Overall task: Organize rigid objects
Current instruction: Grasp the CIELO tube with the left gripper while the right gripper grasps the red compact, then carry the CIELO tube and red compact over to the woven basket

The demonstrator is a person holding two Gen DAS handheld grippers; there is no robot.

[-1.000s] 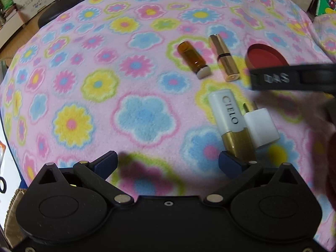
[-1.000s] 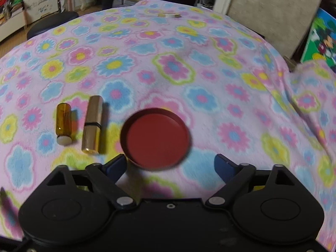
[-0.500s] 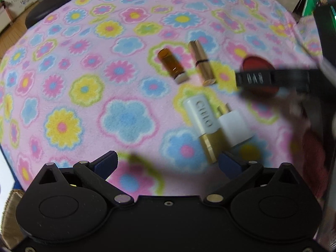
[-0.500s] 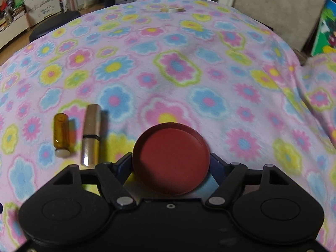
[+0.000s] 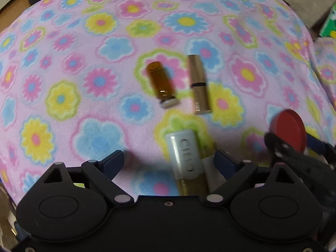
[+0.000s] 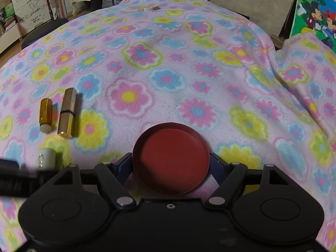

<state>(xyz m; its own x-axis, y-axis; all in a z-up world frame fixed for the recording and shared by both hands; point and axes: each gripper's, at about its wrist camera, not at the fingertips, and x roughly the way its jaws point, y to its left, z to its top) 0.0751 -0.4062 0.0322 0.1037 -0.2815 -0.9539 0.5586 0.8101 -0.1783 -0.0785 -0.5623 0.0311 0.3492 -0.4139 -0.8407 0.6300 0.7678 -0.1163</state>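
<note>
Perfume bottle point(image 5: 185, 159) is lying between the left gripper's point(image 5: 169, 161) wide jaws, nearer its right finger, long axis running along the fingers; jaws have just been closing, not yet pressing. Right gripper point(image 6: 171, 163), beside it, is clamping the red lid point(image 6: 171, 160).

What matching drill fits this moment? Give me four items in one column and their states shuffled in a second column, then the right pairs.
Items:
1. red round lid
2. amber vial
3. gold lipstick tube
4. CIELO bottle

States:
A. lying between the open jaws of the left gripper
B. clamped in the right gripper
C. lying flat, black band round its middle
D. lying flat, white cap toward the camera

Pairs: 1-B, 2-D, 3-C, 4-A
</note>
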